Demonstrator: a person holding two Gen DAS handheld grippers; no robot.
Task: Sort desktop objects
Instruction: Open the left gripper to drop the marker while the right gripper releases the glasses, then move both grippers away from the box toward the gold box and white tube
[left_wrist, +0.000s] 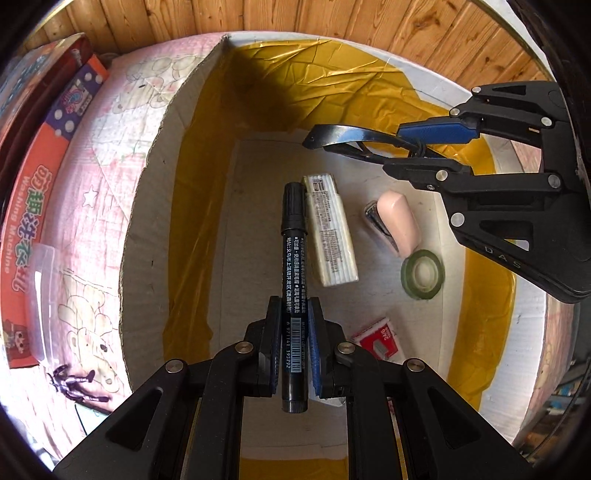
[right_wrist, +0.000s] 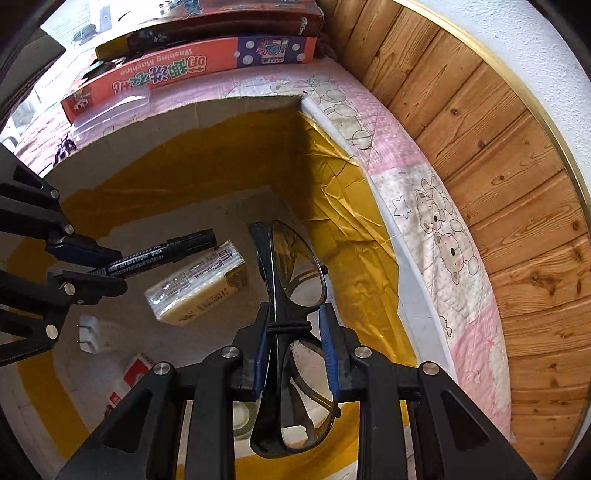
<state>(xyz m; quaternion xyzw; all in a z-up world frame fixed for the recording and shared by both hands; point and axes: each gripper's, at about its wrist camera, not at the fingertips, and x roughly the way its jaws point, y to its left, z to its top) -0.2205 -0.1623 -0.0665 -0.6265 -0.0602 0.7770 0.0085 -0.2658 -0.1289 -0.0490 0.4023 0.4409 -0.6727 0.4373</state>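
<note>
Between the blue pads of the left tool (left_wrist: 293, 339), a black cylindrical marker pen with white print and a barcode (left_wrist: 293, 266) is clamped near its rear end, cap pointing forward and down into a white cardboard box lined with yellow tape (left_wrist: 192, 177). Just right of the marker, on the box floor, lies a cream rectangular packet in clear wrap (left_wrist: 330, 230). Further right lie a pale pink stapler (left_wrist: 397, 221) and, touching its near end, a small roll of green tape (left_wrist: 423, 273). Nearer the tool, to its right, sits a red and white staple box (left_wrist: 378, 341).

Right tool (right_wrist: 295, 350): closed on a pair of black-framed folded glasses (right_wrist: 291, 266) at the bridge, one lens ahead of the pads, the other behind. To its left, a white plug adaptor (right_wrist: 88, 332) rests on the box floor.

Outside the box: pink cartoon-print cloth (left_wrist: 92, 192) and an orange toy carton marked "Washing Machine" (left_wrist: 37, 177).
</note>
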